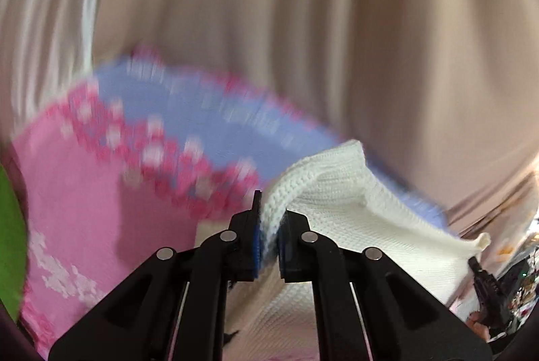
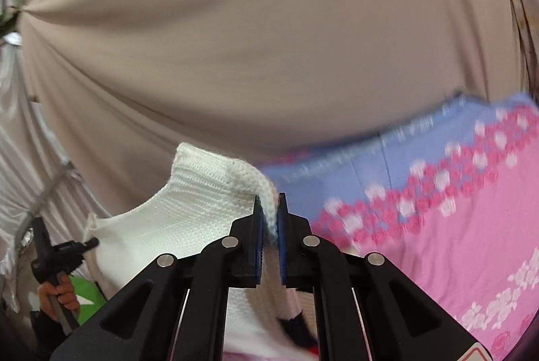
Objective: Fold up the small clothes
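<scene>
Hanging between the two tools, a white knitted garment is stretched above a pink and lilac flowered bedspread, its ribbed edge pinched at both ends. The left gripper has its blue-padded jaws clamped narrow on one fold of that ribbed edge, with the knit spreading away to the right toward the other tool. The right gripper is likewise closed tight on a rolled strip of the same edge, the cloth falling away to the left and down under its jaws. In the right wrist view, at the far left, a person's hand grips the handle of the left tool beside a bright green patch. Behind the bedspread a beige curtain fills the far side in both views; the left view is smeared by motion, so the bedspread's pattern probably shows small roses.
</scene>
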Available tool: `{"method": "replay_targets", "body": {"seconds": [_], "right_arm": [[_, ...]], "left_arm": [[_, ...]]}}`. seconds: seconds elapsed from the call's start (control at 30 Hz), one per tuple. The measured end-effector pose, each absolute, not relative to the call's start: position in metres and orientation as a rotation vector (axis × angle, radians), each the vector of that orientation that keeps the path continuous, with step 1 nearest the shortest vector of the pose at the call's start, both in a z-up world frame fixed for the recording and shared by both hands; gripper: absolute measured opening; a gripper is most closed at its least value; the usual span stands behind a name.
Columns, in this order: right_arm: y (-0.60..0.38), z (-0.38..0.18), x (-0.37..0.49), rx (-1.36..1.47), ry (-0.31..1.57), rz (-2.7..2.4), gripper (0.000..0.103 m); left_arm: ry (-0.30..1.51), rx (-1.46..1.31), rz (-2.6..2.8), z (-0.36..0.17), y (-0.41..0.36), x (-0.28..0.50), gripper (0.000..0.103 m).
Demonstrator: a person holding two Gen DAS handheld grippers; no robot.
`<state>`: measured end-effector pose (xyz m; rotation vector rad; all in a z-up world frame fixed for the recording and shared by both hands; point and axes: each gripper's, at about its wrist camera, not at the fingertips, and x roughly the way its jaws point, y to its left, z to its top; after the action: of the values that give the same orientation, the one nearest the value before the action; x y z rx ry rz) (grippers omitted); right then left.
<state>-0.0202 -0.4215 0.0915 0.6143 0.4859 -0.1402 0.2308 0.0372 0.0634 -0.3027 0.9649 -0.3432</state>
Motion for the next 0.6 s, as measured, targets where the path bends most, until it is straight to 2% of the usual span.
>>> {"method": "replay_targets", "body": {"seconds": [0.1, 0.2, 0.27, 0.3, 0.33, 0.4, 0.47, 0.5, 0.53, 0.6], "right_arm": [[-0.444, 0.002, 0.027, 0.721, 0.705, -0.196, 0.006], [-0.446, -0.046, 0.057, 0.718, 0.827, -0.243, 0.006], [-0.446, -0.060, 0.071, 0.735, 0.863, -0.238, 0.009], [-0.446, -0.067, 0.076, 0.748, 0.885, -0.240, 0.009], [-0.446, -0.070, 0.078, 0.756, 0.903, -0.249, 0.010], [-0.445, -0.064, 0.074, 0.758, 0.885, -0.264, 0.018], [-0.441, -0.047, 0.057, 0.739, 0.853, -0.295, 0.054], [-0.439, -0.038, 0.044, 0.720, 0.828, -0.315, 0.061], [-0.434, -0.029, 0.025, 0.700, 0.796, -0.331, 0.069], [-0.430, -0.029, -0.002, 0.681, 0.807, -0.336, 0.073]], "left_arm": [[1.113, -0.204, -0.259, -0.015, 0.014, 0.258, 0.007], [1.133, -0.128, -0.220, -0.053, -0.006, 0.267, 0.009], [1.148, -0.134, -0.196, -0.067, -0.009, 0.270, 0.019], [1.167, -0.143, -0.196, -0.072, -0.009, 0.271, 0.029], [1.170, -0.151, -0.204, -0.073, -0.008, 0.270, 0.032], [1.156, -0.170, -0.238, -0.064, -0.003, 0.261, 0.046], [1.142, -0.177, -0.238, -0.052, 0.008, 0.246, 0.081], [1.116, -0.174, -0.207, -0.046, 0.017, 0.233, 0.087], [1.092, -0.190, -0.193, -0.041, 0.028, 0.219, 0.088], [1.120, -0.246, -0.199, -0.045, 0.049, 0.195, 0.088]]}}
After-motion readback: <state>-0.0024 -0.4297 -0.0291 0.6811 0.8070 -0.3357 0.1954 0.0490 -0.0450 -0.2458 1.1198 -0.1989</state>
